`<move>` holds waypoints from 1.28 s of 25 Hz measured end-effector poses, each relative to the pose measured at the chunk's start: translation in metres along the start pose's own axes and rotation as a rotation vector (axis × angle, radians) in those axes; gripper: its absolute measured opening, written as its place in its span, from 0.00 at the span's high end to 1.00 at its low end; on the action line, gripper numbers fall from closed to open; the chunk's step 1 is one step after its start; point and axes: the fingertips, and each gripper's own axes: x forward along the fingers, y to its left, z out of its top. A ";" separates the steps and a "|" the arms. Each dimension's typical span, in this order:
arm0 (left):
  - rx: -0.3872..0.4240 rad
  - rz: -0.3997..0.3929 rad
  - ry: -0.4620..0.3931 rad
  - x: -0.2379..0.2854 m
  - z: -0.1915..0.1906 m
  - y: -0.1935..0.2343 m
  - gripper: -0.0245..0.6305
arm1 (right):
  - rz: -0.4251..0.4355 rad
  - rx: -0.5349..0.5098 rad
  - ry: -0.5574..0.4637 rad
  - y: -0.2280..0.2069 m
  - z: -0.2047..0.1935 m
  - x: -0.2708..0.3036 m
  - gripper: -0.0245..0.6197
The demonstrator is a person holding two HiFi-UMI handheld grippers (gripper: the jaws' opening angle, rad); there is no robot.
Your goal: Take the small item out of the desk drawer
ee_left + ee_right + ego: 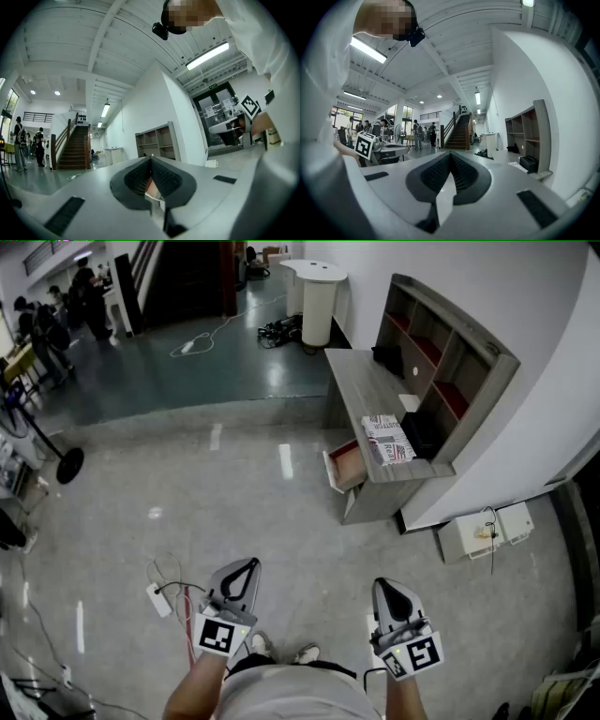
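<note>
While the person stands on the grey floor well apart from the desk [361, 381], both grippers are held level in front of the body. The left gripper [246, 563] has its jaws pressed together with nothing between them, their ribbed pads meeting at the tips in its own view [151, 158]. The right gripper [384, 585] is likewise closed and empty [450, 153]. The desk stands against the white wall under a shelf unit [441, 362], with printed papers [387, 439] lying on its top. Its drawer [345, 463] stands open toward the room, showing a reddish inside. Any small item in it is too small to make out.
</note>
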 end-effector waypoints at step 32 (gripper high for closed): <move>-0.152 -0.157 -0.006 0.256 -0.061 0.141 0.94 | -0.052 0.022 0.166 -0.128 -0.047 0.261 0.93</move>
